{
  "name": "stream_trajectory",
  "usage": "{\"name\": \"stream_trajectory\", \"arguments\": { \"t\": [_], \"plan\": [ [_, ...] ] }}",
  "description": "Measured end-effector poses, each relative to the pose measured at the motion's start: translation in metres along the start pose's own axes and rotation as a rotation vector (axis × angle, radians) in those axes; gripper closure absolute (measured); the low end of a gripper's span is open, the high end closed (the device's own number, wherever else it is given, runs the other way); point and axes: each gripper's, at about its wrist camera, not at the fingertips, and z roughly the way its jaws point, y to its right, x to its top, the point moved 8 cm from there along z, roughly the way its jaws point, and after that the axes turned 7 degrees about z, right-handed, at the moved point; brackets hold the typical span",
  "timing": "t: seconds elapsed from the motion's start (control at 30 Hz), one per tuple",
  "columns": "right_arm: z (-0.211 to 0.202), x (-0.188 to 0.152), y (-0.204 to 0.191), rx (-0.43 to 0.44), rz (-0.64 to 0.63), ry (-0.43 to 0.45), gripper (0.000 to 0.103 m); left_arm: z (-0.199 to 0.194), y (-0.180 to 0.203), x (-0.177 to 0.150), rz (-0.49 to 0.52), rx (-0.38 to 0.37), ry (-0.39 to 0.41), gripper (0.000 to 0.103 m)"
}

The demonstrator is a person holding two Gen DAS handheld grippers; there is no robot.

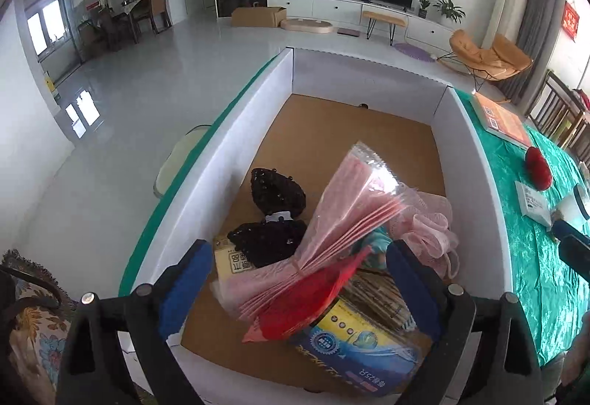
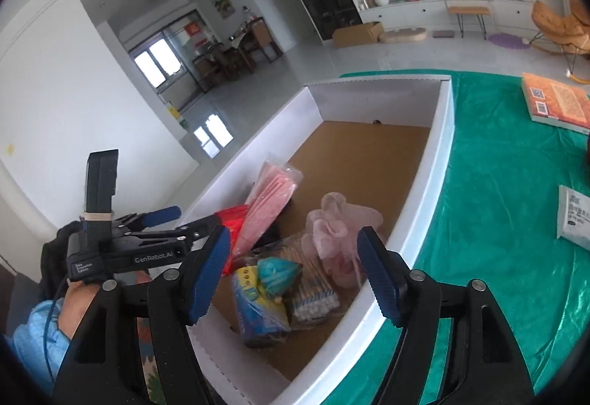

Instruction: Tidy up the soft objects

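Left wrist view: my left hand-held gripper (image 1: 298, 287) hangs spread above the box (image 1: 254, 103), pink packet (image 1: 354, 198) loose beneath. My right hand-held gripper (image 2: 295, 272) is spread, empty. Next: fetch the red ball (image 1: 539, 163) by the bench's far edge.

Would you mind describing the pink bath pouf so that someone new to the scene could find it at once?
Start at the white-walled box on the green tablecloth. Inside, the things are piled at its near end, and the pink bath pouf lies at the pile's right, by the right wall. It alone is ruffled mesh; the pink packet beside it is flat and wrapped in clear plastic.
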Motion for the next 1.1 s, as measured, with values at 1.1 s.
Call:
{"name": "stream_trajectory", "arguments": {
  "t": [1.1],
  "plan": [
    [-0.166, -0.103, 0.379, -0.946, 0.423, 0.155, 0.02, 0.145, 0.371, -0.004, 0.439, -0.269, -0.005, 0.0]
  ]
}}
